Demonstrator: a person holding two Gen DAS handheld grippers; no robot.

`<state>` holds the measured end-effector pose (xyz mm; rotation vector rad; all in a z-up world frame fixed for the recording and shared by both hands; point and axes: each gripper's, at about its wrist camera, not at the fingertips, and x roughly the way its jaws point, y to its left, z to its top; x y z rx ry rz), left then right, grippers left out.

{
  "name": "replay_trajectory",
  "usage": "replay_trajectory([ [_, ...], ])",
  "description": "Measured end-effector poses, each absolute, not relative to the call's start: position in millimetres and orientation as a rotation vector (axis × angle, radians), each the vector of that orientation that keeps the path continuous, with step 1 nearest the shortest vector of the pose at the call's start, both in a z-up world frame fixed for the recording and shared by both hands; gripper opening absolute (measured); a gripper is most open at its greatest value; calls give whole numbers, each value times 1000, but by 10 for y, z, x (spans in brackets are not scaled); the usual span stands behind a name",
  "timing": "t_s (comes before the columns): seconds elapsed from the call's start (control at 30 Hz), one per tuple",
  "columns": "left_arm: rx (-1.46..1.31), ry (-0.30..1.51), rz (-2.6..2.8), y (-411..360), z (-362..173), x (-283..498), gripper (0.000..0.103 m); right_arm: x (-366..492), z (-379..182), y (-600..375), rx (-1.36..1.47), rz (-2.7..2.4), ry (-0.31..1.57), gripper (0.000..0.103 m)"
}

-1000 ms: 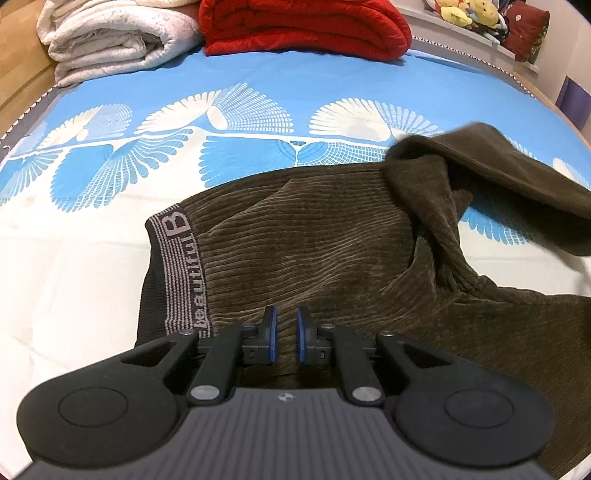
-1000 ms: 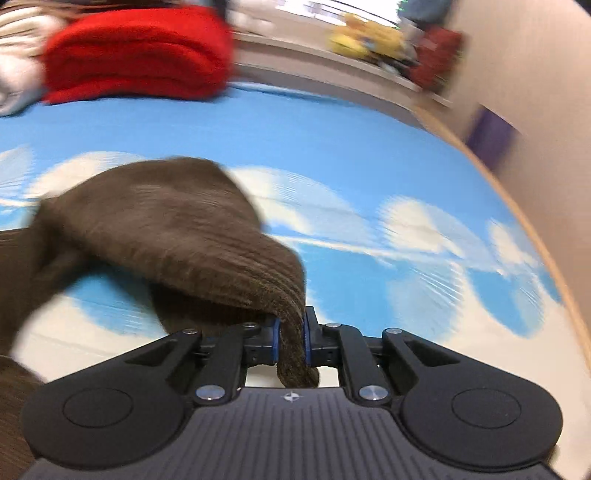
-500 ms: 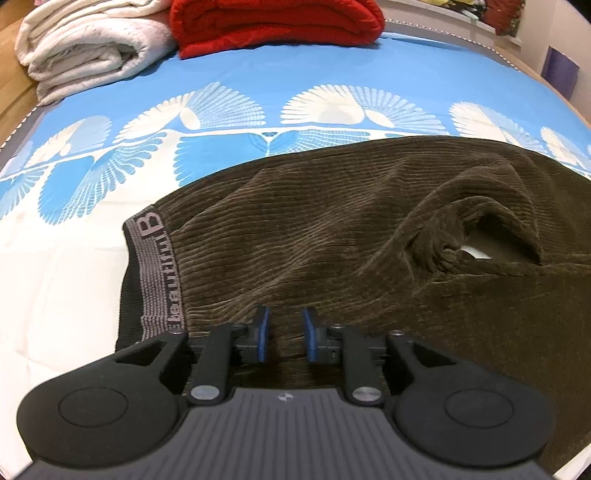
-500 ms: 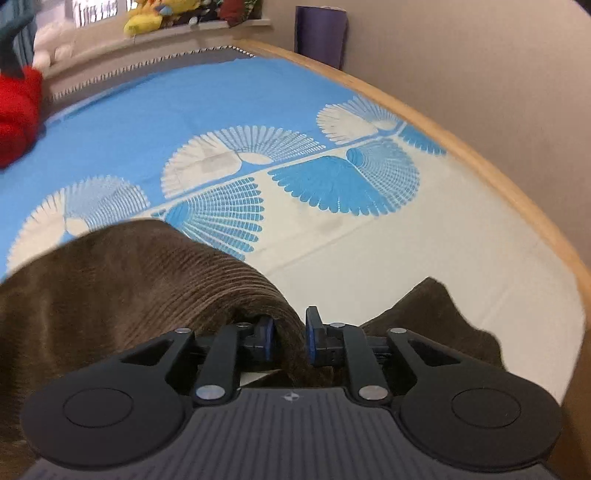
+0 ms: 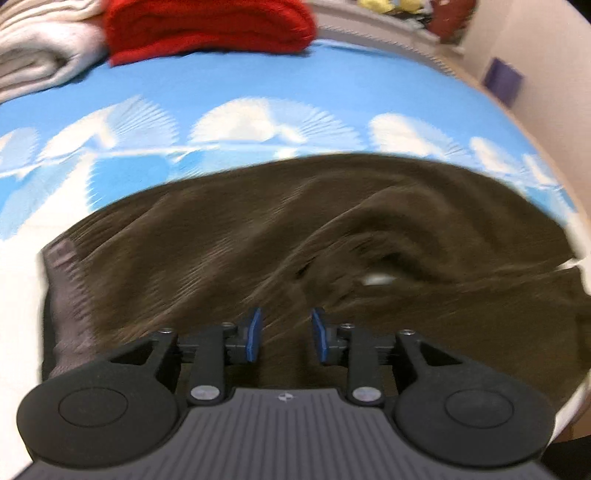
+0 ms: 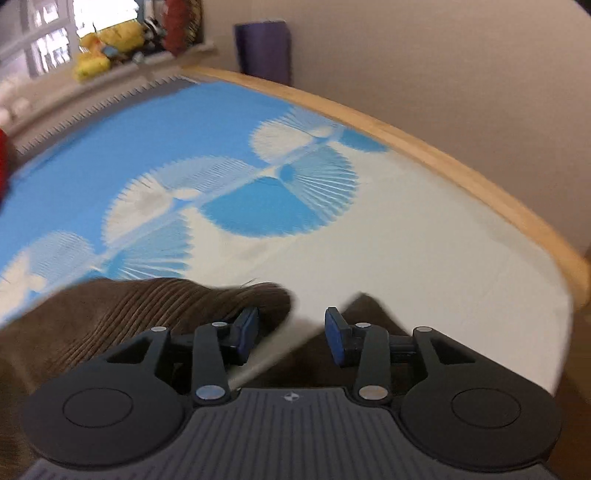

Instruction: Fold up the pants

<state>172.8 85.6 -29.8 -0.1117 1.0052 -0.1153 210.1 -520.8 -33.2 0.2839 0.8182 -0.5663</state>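
Observation:
Brown corduroy pants lie spread across the blue-and-white bed sheet, with the grey waistband at the left and one leg laid over the other. My left gripper hovers over the near edge of the pants; its jaws are opening, with fabric below them but not pinched. In the right wrist view the leg end lies beside the left pad of my right gripper. Those jaws are opening too, and bare sheet shows between the pads.
A folded red blanket and a white one sit at the far end of the bed. A wooden bed rail runs along the right, against a wall. A purple roll and plush toys stand behind.
The right gripper swung the leg end across to the right, laid it down and let go. The left gripper's jaws also widened off the fabric and it shifted along the pants.

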Motion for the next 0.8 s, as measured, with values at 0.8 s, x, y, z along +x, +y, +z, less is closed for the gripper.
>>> replay_trajectory([
  [0.8,203,914,-272,-34,-961,2435,68,2429,-1137,-5574,1020,-537,829,34],
])
